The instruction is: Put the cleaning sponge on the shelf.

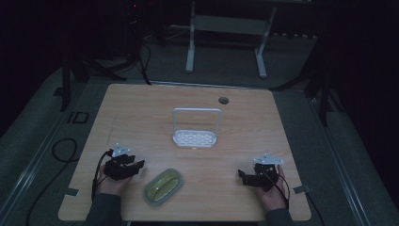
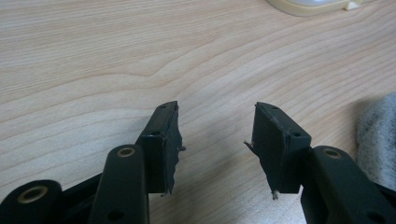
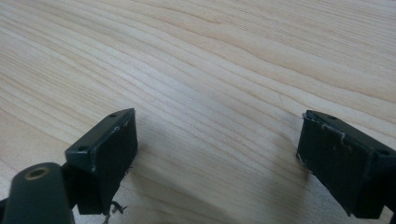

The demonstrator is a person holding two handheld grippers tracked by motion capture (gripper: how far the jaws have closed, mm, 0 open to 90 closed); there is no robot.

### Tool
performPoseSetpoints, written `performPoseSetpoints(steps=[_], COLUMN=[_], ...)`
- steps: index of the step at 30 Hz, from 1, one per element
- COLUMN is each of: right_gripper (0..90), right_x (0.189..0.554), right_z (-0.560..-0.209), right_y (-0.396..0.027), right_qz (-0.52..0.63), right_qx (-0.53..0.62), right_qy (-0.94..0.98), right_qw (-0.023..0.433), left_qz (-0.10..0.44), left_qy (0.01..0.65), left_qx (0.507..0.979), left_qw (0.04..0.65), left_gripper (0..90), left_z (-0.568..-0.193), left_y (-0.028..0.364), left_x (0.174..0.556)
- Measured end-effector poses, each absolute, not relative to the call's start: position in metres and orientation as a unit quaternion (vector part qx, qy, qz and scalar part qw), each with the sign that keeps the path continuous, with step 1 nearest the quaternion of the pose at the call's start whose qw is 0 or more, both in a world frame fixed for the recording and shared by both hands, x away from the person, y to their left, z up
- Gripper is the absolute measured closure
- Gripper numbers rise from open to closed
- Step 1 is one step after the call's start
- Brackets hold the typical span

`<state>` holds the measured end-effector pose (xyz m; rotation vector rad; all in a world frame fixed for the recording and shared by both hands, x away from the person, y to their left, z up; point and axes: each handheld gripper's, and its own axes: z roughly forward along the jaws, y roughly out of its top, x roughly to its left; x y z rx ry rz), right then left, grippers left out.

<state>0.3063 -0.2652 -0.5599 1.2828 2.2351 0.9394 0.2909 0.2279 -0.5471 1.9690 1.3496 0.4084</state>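
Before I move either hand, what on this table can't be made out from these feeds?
- Oval dish, high view: dim light hides what the yellowish patch inside it is.
- Cream object, left gripper view: cut off by the top edge.
- Grey patch, left gripper view: cut by the right edge, blurred.
- White rack, high view: its slots are too small to show any contents.

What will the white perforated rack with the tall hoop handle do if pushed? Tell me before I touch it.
The white perforated rack with the tall hoop handle looks thin and openwork, so probably light; it would likely slide easily on the smooth wooden table. A push high on the upright handle might tip it, since the flat base looks shallow. It seems rigid rather than floppy.
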Motion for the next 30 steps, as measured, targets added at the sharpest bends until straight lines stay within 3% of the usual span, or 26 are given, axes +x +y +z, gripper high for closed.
performPoseSetpoints(steps=[14,21,30], right_gripper=[11.8,11.8,11.8], right_x=[0.306,0.306,0.306], right_z=[-0.56,-0.56,-0.56], right_y=[-0.265,-0.265,-0.265], right_qz=[0.336,0.336,0.336], right_qx=[0.459,0.459,0.458], right_qy=[0.799,0.799,0.799], right_qw=[0.198,0.198,0.198], left_qz=[0.16,0.156,0.16], left_qy=[0.498,0.489,0.481], left_qx=[0.777,0.787,0.792], left_qw=[0.35,0.343,0.34], left_gripper=[52.3,56.8,51.1], left_z=[-0.535,-0.526,-0.517], left_y=[0.217,0.212,0.207], left_x=[0.284,0.278,0.273])
